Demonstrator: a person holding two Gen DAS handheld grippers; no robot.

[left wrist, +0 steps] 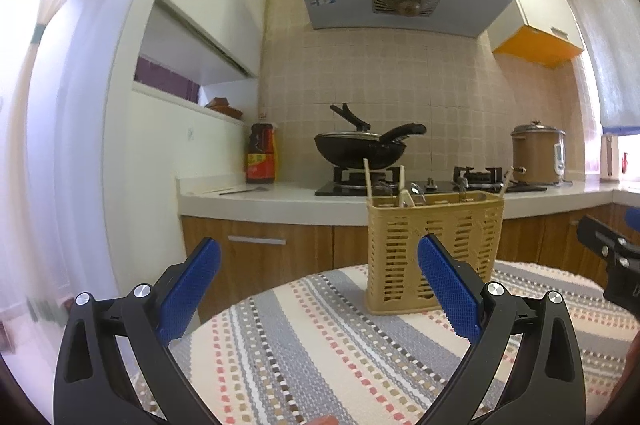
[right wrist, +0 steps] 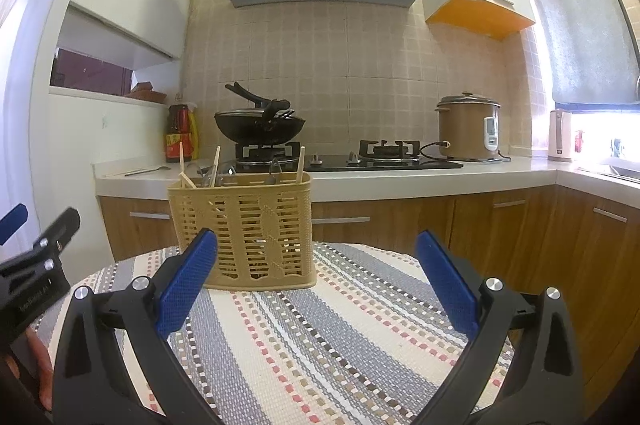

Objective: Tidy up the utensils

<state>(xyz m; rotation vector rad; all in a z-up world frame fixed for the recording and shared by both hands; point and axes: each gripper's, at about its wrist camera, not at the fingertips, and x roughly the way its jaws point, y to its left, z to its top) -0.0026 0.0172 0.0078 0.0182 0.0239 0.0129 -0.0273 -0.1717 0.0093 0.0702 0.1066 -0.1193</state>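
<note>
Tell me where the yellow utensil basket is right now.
The yellow utensil basket stands upright on the striped tablecloth at the table's far edge, ahead of both open hand-held grippers; it is right of centre in the left wrist view and left of centre in the right wrist view.

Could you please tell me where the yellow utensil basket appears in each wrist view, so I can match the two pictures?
Left wrist view: the yellow utensil basket stands right of centre on the striped cloth, partly behind the right blue pad.
Right wrist view: the basket stands left of centre, just beyond the left blue pad.
Shared landmark: the black wok on the stove behind it.
</note>
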